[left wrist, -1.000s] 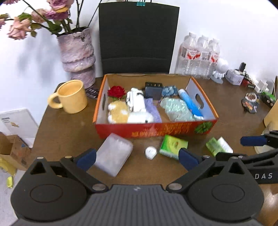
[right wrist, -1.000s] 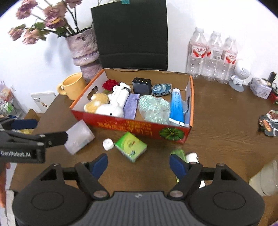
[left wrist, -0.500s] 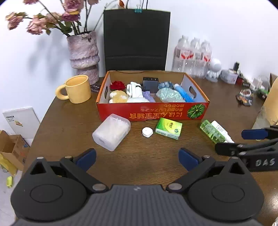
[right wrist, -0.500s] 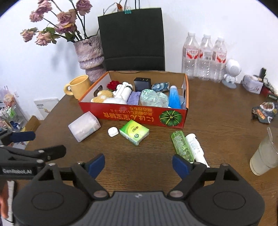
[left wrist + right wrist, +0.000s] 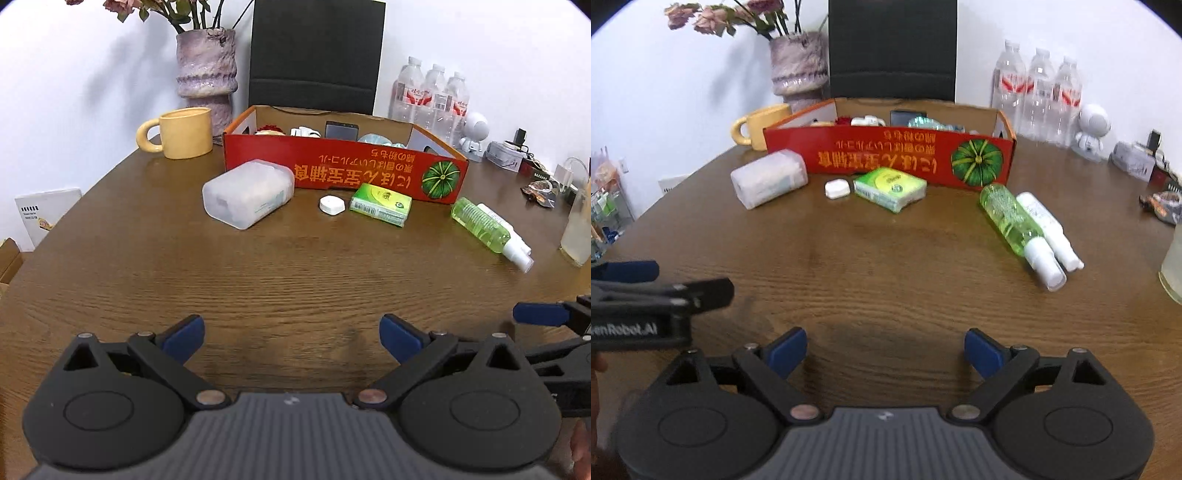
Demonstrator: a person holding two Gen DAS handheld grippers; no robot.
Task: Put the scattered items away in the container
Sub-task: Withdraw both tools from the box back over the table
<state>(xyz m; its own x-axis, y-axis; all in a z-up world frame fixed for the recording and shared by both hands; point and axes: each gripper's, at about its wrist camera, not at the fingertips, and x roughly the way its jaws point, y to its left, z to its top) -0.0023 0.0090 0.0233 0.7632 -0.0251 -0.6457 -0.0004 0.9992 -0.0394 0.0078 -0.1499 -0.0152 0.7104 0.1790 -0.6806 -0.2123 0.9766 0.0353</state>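
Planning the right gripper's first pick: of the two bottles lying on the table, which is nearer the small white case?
The green bottle; the white bottle lies touching it on the side away from the small white case.

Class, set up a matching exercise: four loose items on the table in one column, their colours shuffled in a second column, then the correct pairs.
Items
1. tissue pack
2. spray bottle
3. storage tub
4. small round case

Colours
A. plain white
B. frosted, translucent
C. clear green with a white cap
D. green and yellow wrapper

Pairs: 1-D, 2-C, 3-B, 4-A
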